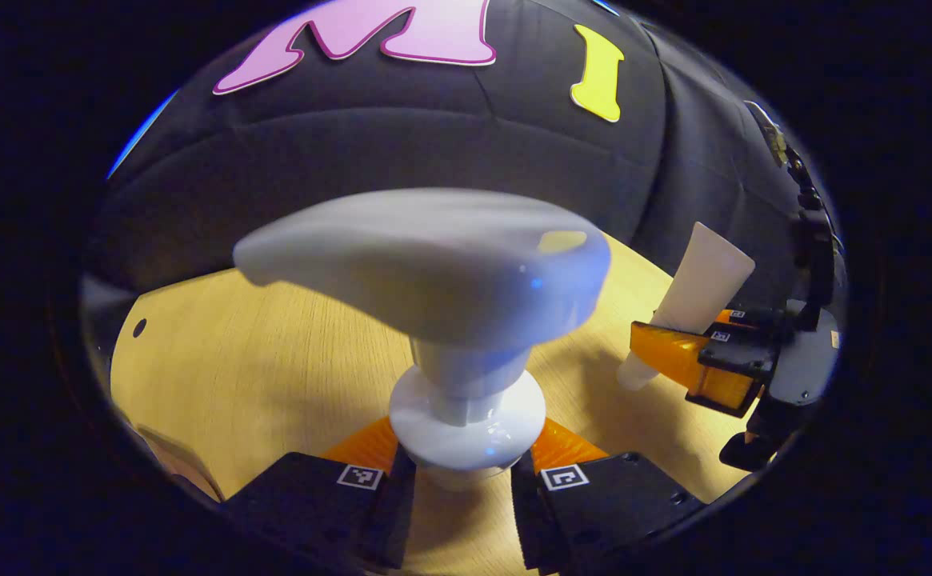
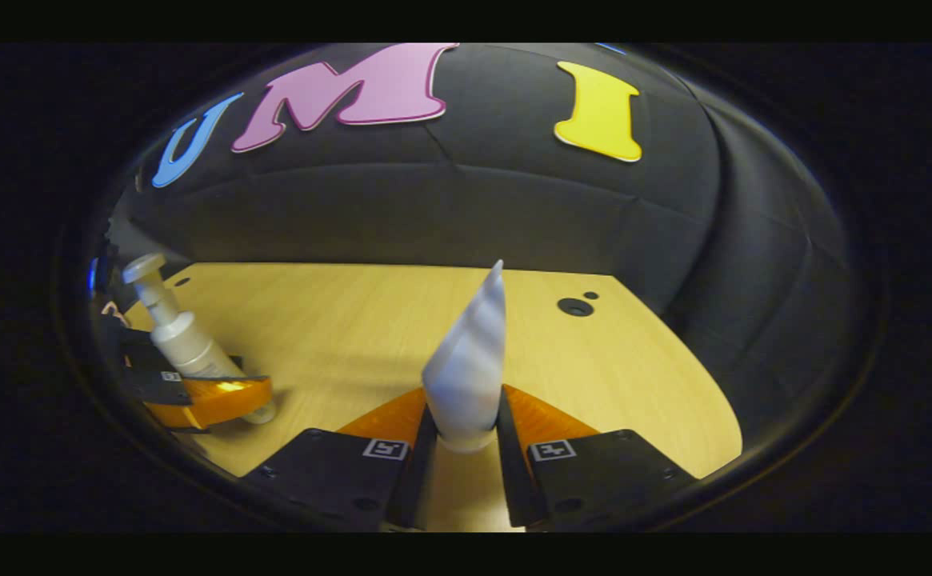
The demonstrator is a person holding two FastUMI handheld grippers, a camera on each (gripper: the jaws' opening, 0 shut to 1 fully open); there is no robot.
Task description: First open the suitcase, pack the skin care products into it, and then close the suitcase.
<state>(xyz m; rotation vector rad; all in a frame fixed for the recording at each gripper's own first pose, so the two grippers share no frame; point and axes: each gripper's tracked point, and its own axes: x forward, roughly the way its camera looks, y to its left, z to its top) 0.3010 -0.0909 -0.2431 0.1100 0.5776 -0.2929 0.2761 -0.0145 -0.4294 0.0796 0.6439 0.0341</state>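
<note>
Wooden table (image 2: 338, 320) sits under both grippers; the suitcase isn't anywhere I can see. Left gripper (image 1: 463, 472) is clamped on the pump bottle (image 1: 450, 320) below its collar, bottle upright. Right gripper (image 2: 460, 448) pinches the tube (image 2: 470, 360) near its cap end, crimp up. Risk, imo: tube's narrow hold lets it pivot or slip w/ a quick swing. Both point fwd, side by side.
</note>
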